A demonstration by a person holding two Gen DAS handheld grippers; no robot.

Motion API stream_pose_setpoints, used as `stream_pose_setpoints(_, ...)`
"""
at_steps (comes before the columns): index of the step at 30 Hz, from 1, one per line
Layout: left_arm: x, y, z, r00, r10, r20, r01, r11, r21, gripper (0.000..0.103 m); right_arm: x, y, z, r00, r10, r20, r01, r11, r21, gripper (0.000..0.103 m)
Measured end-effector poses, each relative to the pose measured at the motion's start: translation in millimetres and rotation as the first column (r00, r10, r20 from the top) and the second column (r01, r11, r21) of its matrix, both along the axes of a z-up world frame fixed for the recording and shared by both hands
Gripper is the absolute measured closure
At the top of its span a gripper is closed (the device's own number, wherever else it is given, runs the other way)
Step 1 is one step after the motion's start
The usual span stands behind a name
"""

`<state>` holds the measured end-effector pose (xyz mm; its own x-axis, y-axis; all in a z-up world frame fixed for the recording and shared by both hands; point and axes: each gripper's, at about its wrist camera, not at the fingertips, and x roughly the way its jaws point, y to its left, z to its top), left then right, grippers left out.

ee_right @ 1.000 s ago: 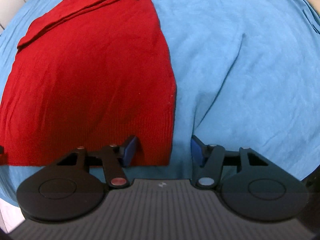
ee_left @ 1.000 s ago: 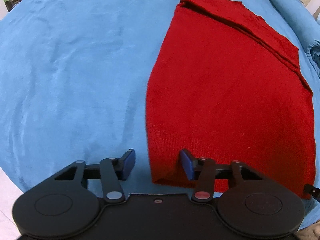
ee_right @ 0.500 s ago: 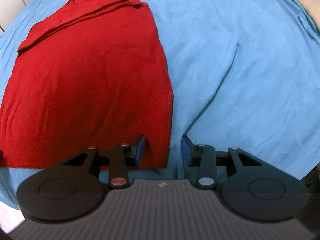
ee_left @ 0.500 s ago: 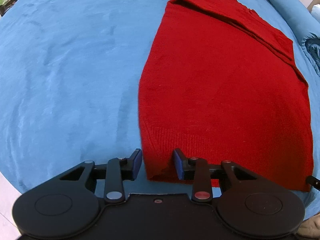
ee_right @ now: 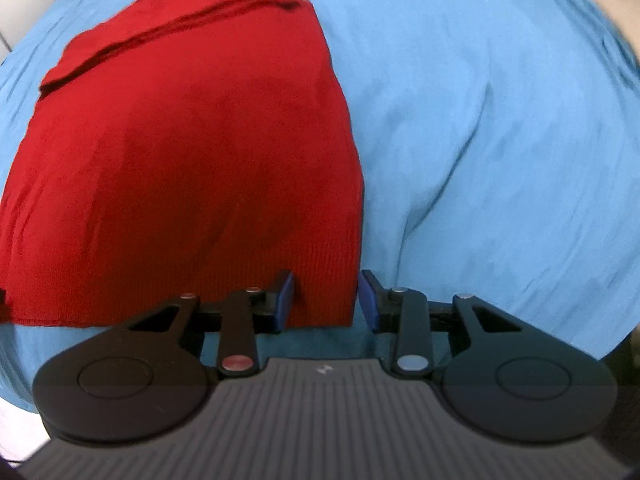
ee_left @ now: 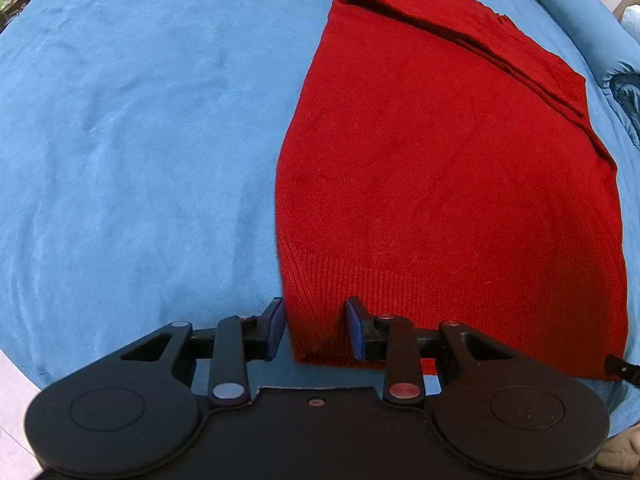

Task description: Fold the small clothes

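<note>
Fingers of left gripper (ee_left: 315, 328) and right gripper (ee_right: 326, 300) spread, straddling red sweater (ee_left: 448, 184) hem corners

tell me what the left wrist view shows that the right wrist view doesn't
Only the left wrist view shows the left gripper, its jaws apart astride the sweater's near left corner, and a rolled blue bundle at the far right edge.

Only the right wrist view shows the right gripper, its jaws apart astride the near right corner, and a deep crease in the cover.

Both show the red sweater lying flat on the blue cover, with folded layers at its far end.
</note>
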<state>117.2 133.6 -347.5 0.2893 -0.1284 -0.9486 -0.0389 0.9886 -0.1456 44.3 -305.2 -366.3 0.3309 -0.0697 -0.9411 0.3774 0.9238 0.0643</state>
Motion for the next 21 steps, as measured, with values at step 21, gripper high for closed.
stream_pose_setpoints(21,54.7,31.0,134.1,0.975,0.084,0.203,-0.04,0.977,-0.21,0.099,64.0,-59.8,144.4,0.93,-0.202,0.306,0.105,0.946,0.305,0.08)
